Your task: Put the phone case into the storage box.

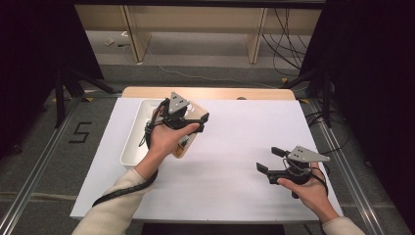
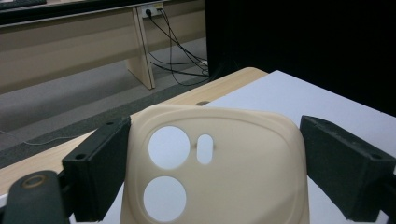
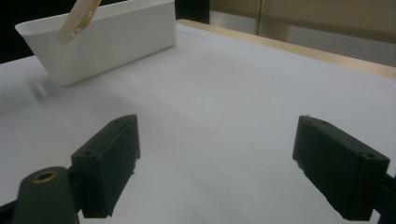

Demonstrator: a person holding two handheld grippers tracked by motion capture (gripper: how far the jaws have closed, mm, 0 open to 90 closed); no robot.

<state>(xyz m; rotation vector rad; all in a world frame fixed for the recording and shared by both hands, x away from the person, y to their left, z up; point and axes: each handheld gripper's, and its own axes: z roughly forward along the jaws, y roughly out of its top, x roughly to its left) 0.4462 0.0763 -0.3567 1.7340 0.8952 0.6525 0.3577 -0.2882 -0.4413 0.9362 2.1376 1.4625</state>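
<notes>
From the high view, we see a counter (image 1: 220, 166) covered with a white sheet. Our left hand (image 1: 166, 137) holds the left gripper (image 1: 188, 122) above the right-hand edge of a white tray (image 1: 134, 139) that sits at the counter's left side. A cream phone case (image 1: 188, 142) hangs in its jaws, raised off the counter and overlapping the tray's rim. Our right hand (image 1: 308, 188) holds the right gripper (image 1: 268, 159) low over the sheet near the front right, well apart from the tray.

In the left gripper view, we look along the two black jaws, which clasp the phone case (image 2: 233, 172) by its two long edges. The case faces us with two round holes and a small oval slot at its upper left.

In the right gripper view, the jaws stand wide apart with only bare white sheet between them. The tray (image 3: 102, 39) lies at the far left, and a corner of the phone case (image 3: 77, 18) hangs above it.
</notes>
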